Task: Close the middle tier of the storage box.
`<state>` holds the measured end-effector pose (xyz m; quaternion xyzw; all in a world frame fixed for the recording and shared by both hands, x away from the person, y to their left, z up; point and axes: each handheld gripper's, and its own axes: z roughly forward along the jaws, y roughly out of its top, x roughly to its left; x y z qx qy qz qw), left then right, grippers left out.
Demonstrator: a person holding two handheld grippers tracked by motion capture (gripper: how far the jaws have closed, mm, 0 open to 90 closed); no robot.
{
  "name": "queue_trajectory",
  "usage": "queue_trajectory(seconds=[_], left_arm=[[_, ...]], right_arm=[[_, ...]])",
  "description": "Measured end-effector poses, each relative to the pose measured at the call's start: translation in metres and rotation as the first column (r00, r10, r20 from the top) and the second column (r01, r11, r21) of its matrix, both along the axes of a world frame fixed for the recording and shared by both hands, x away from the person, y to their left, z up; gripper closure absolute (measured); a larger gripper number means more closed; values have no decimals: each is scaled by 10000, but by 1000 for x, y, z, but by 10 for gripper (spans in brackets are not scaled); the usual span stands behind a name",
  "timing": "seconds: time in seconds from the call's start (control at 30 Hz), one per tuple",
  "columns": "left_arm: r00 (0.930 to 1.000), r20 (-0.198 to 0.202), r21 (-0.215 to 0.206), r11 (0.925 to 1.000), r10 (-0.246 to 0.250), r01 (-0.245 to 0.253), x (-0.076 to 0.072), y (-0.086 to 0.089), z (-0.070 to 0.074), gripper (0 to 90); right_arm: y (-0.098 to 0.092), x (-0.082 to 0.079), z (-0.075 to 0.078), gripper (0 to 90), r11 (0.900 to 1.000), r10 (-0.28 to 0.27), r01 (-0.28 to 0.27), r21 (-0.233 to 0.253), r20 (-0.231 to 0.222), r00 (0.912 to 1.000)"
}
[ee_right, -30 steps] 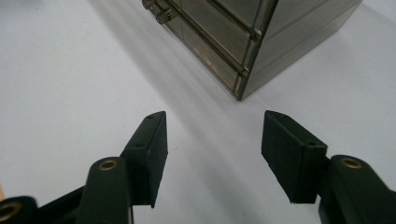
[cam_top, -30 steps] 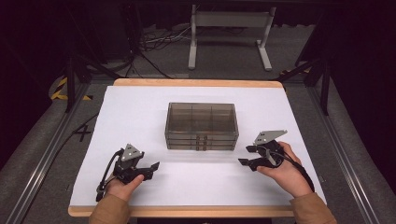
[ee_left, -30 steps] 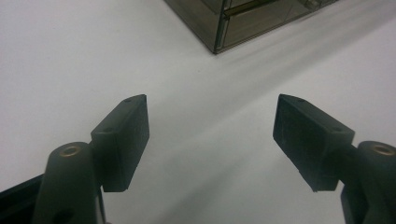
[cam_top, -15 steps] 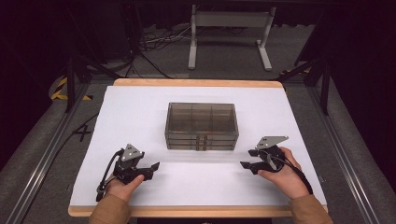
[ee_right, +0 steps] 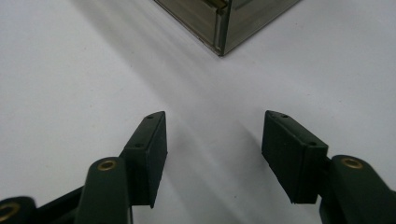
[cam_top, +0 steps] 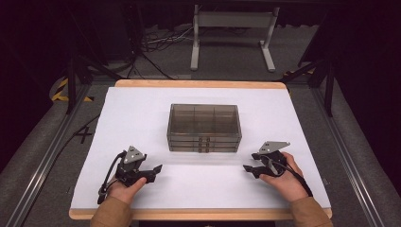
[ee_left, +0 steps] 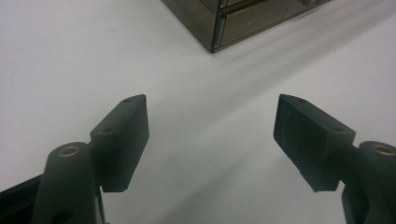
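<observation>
Left gripper (cam_top: 153, 171) and right gripper (cam_top: 250, 169) both gaping, white tabletop (cam_top: 142, 118), wooden rim, dark room, floor cables (cam_top: 156, 45)

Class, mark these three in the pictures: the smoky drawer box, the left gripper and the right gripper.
Smoky drawer box (cam_top: 204, 124): high view, on its clear top.
Left gripper (cam_top: 155, 172): high view, midway between its open fingertips.
Right gripper (cam_top: 250, 162): high view, midway between its open fingertips.
</observation>
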<state>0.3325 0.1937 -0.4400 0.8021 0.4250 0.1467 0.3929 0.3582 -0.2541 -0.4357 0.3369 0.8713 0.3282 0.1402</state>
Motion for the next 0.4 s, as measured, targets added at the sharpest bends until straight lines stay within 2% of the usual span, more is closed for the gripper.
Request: queue_trajectory(seconds=[0.17,0.2,0.4], left_arm=[[10000,15,-4,10000,-5,5,0,0,0,271],[10000,36,-16,10000,-6,6,0,0,0,271],[10000,21,20,10000,-36,36,0,-1,0,267]], right_arm=[[2,-1,-4,388,10000,21,-22,67,169,9999],[2,-2,-6,354,9998,-7,2,204,243,9997],[0,-6,-12,307,9982,3,-44,604,681,9977]])
